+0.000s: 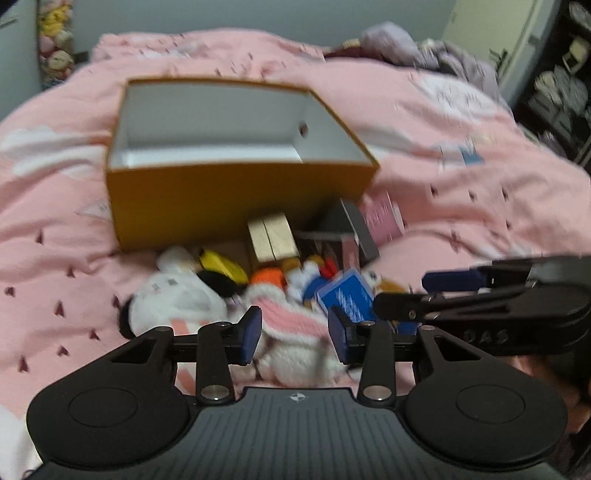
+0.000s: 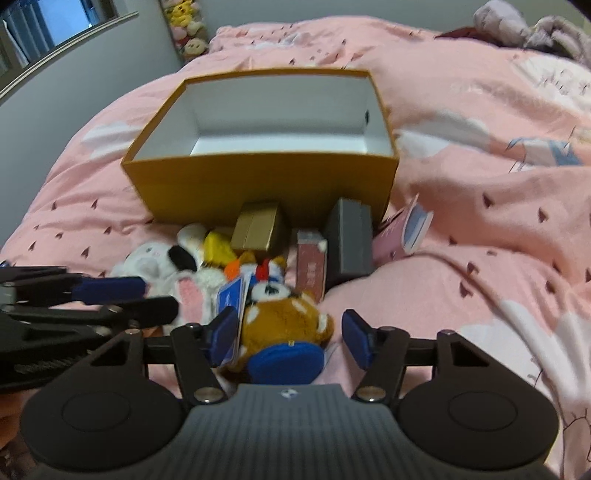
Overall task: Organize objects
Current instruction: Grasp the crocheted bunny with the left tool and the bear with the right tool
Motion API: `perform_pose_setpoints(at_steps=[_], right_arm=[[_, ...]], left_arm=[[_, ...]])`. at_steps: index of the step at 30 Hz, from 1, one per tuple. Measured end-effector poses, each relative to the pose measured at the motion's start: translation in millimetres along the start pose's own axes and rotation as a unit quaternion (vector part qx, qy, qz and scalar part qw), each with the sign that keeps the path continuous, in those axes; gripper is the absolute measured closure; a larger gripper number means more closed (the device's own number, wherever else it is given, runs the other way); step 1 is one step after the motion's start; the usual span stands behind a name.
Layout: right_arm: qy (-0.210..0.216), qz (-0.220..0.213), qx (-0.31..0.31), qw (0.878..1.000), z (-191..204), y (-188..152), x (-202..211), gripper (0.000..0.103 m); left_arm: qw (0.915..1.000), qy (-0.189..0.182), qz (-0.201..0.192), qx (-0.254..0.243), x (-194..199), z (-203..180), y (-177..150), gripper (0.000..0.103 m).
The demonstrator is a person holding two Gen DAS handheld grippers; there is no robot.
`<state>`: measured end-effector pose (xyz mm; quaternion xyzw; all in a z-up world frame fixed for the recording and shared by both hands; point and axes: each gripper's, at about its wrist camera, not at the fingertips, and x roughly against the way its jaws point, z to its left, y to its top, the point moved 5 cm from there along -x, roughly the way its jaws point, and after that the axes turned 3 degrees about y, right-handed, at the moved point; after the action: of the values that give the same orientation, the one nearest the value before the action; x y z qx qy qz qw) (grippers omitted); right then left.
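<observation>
While both grippers hang over a heap of small things on the pink bedspread (image 1: 461, 122), the open orange box (image 1: 236, 192) sits just behind the heap with its white inside bare. The left gripper (image 1: 294, 338) has its blue pads partly apart on either side of a white and pink plush toy (image 1: 295, 343); whether they touch it is hard to tell through the blur. The right gripper (image 2: 290, 339) straddles a brown plush toy (image 2: 284, 321) with a blue base, its left pad against the toy and a blue card (image 2: 232, 295), its right pad clear of it. Against the box's front wall lie a gold box (image 2: 258, 227), a dark grey box (image 2: 349, 240) and a reddish packet (image 2: 311, 264). Plush toys line a far shelf (image 2: 184, 26).
</observation>
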<state>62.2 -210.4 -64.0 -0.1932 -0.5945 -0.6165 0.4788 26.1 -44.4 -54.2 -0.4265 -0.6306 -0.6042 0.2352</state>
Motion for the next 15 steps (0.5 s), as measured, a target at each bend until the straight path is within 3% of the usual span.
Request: perform_pose_setpoints(at_steps=[4, 8, 15], right_arm=[[0.018, 0.016, -0.002, 1.0, -3, -5, -1, 0.042], [0.029, 0.034, -0.01, 0.999, -3, -7, -11, 0.036], [0.039, 0.047, -0.018, 0.998, -2, -4, -31, 0.031]], left_arm=[[0.9989, 0.003, 0.034, -0.031, -11, -10, -12, 0.058], [0.9964, -0.005, 0.063, -0.056, -19, -18, -23, 0.052], [0.9963, 0.006, 0.068, -0.052, -32, -18, -27, 0.043]])
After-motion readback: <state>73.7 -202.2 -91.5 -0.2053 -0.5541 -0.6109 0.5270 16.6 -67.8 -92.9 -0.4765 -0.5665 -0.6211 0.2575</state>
